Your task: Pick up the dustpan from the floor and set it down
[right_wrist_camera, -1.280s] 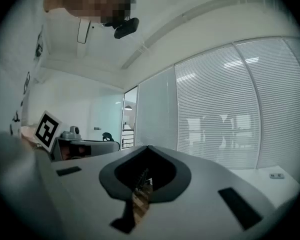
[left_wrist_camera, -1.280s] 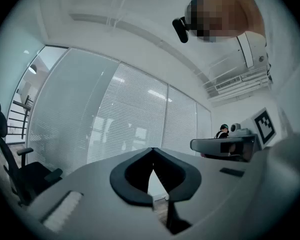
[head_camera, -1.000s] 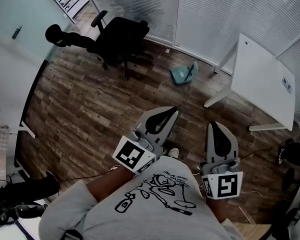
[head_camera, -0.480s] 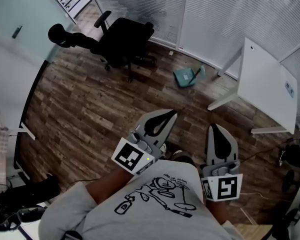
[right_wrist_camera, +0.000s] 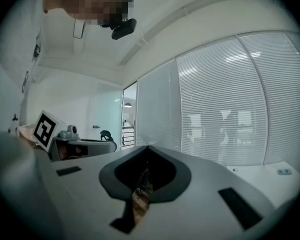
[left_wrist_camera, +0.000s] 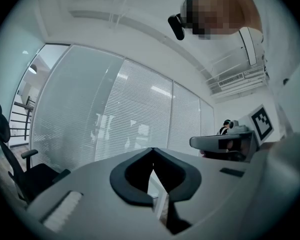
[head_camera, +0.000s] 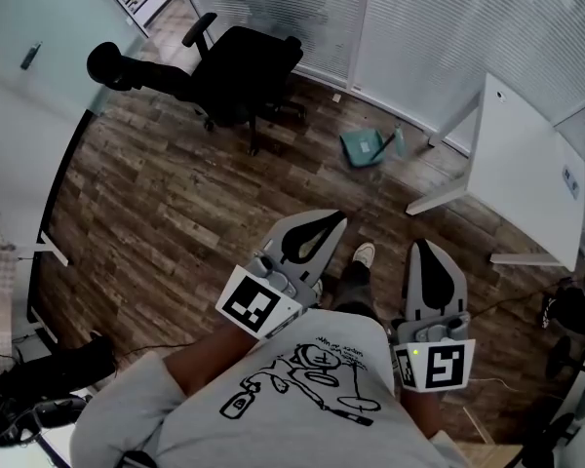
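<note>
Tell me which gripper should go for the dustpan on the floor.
Left, probably. The left gripper sits nearer the dustpan and points toward it; the right gripper has the white table's leg partly in its way. Both are shut and empty, so either must open first.

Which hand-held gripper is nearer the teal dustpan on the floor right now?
Left. The left hand-held gripper sits below and slightly left of the dustpan in the head view; the right hand-held gripper sits farther back, to its right. Neither touches it.

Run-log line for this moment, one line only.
left gripper: shut, empty | right gripper: shut, empty | dustpan: on floor ahead, untouched
</note>
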